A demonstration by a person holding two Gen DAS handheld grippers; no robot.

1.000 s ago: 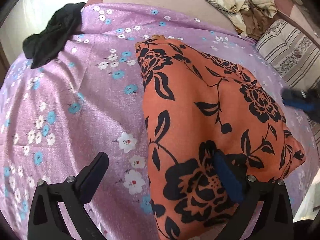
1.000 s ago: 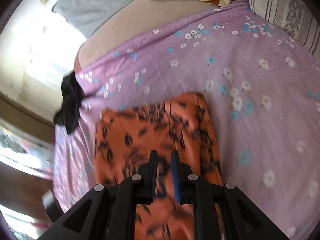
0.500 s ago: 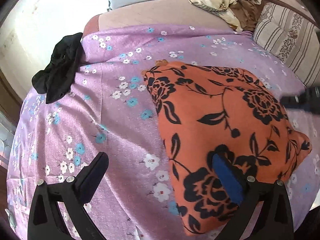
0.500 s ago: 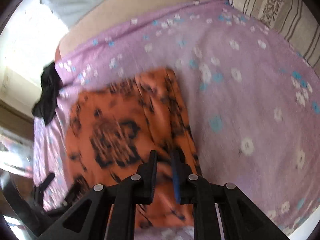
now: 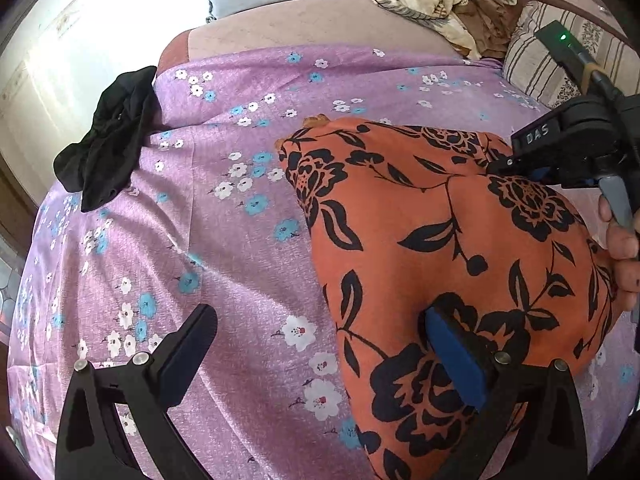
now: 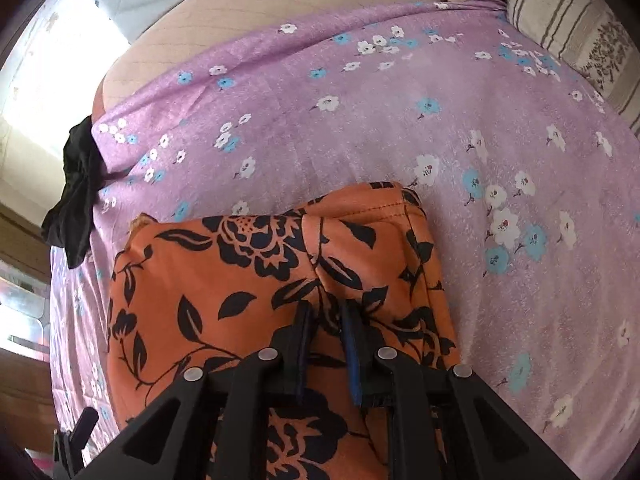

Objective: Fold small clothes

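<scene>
The orange garment with black flower print [image 5: 460,248] lay already doubled over in the lower right of the left wrist view, on a lilac bedsheet dotted with white and blue blossoms [image 5: 240,260]. The left gripper [image 5: 320,344] hung released, jaws wide: one finger over the sheet, the blue-padded one over the cloth's lower part, probably ready to pin or lift that edge. The right gripper [image 6: 326,336] sat at bottom centre of its own view, jaws nearly clenched with a raised ridge of the orange fabric between the pads; it looked pinched, likely to carry the next fold. A crumpled black cloth [image 5: 108,140] waited at the sheet's left edge. No containers were visible
</scene>
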